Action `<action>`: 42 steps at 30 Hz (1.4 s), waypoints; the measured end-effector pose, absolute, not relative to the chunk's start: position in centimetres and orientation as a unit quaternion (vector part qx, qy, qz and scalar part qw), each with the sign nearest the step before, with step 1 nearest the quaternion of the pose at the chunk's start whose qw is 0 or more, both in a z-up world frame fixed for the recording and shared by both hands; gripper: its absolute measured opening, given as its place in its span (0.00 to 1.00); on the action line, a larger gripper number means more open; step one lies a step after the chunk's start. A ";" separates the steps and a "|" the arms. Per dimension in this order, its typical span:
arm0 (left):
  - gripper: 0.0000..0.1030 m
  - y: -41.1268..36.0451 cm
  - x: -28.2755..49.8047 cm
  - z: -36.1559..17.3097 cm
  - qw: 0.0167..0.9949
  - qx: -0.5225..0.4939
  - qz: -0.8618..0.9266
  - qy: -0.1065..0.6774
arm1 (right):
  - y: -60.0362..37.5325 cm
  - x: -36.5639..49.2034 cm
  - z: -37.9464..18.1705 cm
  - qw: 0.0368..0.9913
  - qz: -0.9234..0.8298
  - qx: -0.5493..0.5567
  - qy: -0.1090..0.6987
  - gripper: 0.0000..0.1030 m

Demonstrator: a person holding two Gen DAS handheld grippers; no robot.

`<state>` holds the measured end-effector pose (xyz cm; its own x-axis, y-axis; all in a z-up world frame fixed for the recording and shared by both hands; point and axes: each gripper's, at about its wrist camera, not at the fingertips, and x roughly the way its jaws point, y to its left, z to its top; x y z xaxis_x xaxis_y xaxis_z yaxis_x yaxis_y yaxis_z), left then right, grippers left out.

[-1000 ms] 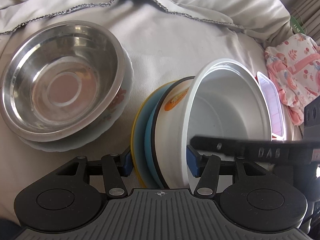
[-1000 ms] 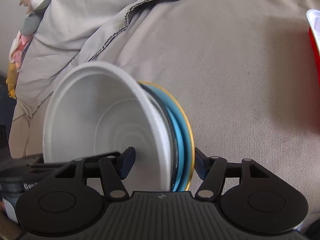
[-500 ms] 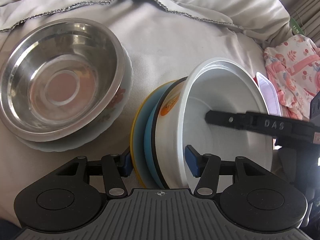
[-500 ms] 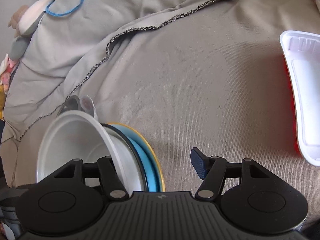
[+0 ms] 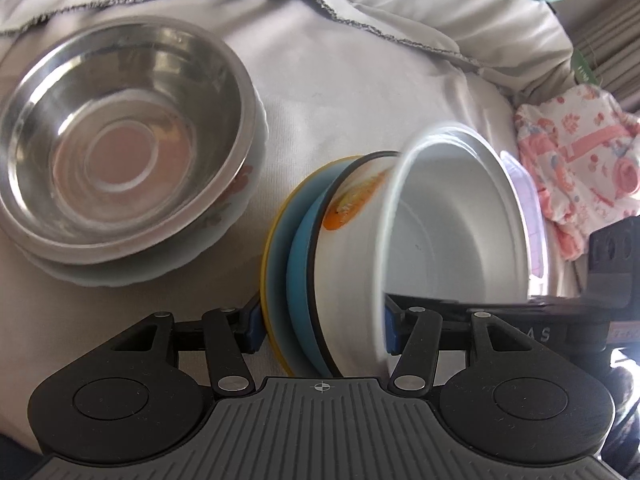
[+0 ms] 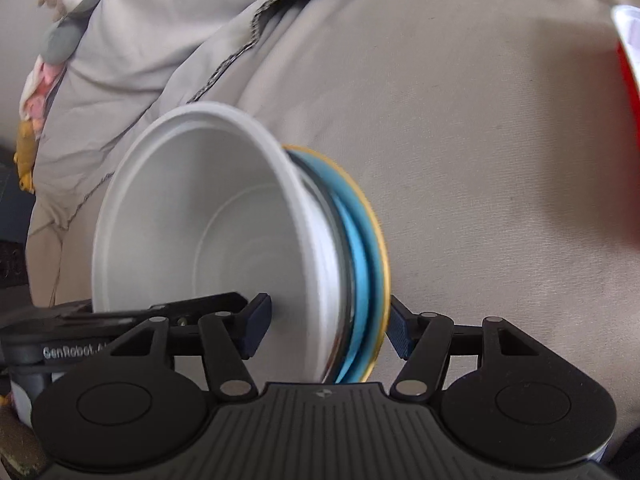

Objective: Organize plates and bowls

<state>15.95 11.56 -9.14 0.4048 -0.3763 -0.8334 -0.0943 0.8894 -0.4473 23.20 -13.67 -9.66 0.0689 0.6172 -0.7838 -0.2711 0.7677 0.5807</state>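
A tilted stack stands on edge on the bed: a white bowl [image 5: 452, 232] nested in an orange-patterned bowl, a blue plate [image 5: 300, 280] and a yellow plate. My left gripper [image 5: 320, 324] is shut on this stack, one pad on the yellow plate's back and one inside the white bowl. In the right wrist view the same white bowl [image 6: 192, 232] and blue plate [image 6: 362, 264] sit between my right gripper's [image 6: 330, 324] pads, which straddle the stack; contact is unclear. A steel bowl [image 5: 116, 136] rests on a floral white plate [image 5: 236, 208] to the left.
Grey bedding [image 5: 340, 72] with a stitched hem lies under everything. A pink patterned cloth [image 5: 580, 160] lies to the right. A red and white tray [image 6: 628, 64] is at the right edge of the right wrist view. A soft toy [image 6: 60, 28] lies top left.
My right gripper pulled back and up half a second ago, then returned around the stack. The stack tilted slightly in my left gripper. The steel bowl stayed put.
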 end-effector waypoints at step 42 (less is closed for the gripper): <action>0.58 17.6 14.0 -1.5 0.873 -0.251 -0.072 0.412 | -8.5 23.4 0.1 0.782 0.340 0.082 0.517 0.60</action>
